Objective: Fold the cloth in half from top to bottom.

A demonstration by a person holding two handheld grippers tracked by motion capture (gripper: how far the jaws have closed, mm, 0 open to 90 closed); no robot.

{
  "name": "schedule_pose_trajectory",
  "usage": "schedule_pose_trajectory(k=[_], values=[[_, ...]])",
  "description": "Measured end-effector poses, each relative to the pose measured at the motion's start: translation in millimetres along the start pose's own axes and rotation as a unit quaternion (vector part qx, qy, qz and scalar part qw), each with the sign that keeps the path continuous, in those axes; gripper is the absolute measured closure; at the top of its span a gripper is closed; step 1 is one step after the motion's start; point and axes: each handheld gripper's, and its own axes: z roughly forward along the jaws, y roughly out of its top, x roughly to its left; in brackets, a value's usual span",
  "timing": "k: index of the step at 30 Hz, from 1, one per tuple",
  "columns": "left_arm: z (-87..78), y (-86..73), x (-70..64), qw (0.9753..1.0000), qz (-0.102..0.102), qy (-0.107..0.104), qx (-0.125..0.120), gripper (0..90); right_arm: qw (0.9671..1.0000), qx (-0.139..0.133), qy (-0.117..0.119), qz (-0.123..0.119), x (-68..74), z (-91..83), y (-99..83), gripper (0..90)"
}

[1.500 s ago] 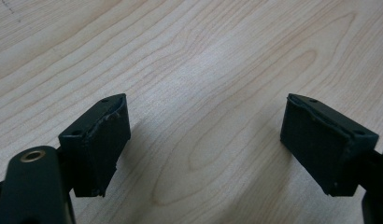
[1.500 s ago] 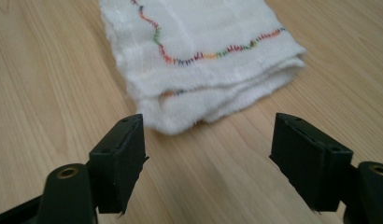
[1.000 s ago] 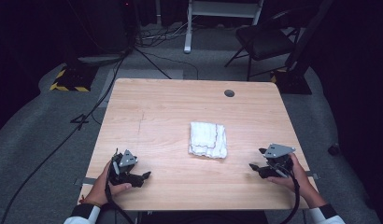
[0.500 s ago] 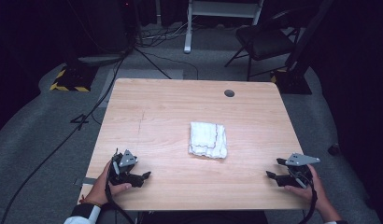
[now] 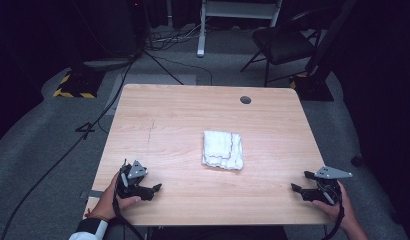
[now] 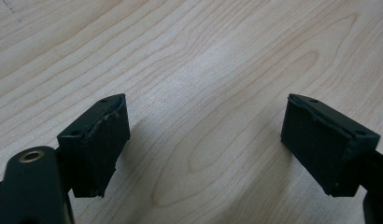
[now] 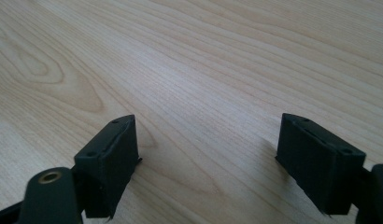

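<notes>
White towel point(image 5: 223, 150), folded, lying flat mid-table, slightly right of centre; placed between both hands, probably so either can reach it. You are holding left gripper point(image 5: 152, 190) near left, jaws spread wide, gripping nothing, resting low over bare wood. You are holding right gripper point(image 5: 299, 187) near right edge, also spread and empty. Both well apart from towel. Count: one towel, two grippers, one table point(image 5: 173, 110).
</notes>
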Motion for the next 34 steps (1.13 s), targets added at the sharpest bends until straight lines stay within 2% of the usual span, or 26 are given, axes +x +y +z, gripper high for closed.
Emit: schedule_pose_trajectory(k=[34], values=[[2.1,2.4,0.9,1.0,-0.001,-0.001,0.001,15.2,1.0,0.001,-0.003,0.004,0.2,0.6,0.5,20.2]])
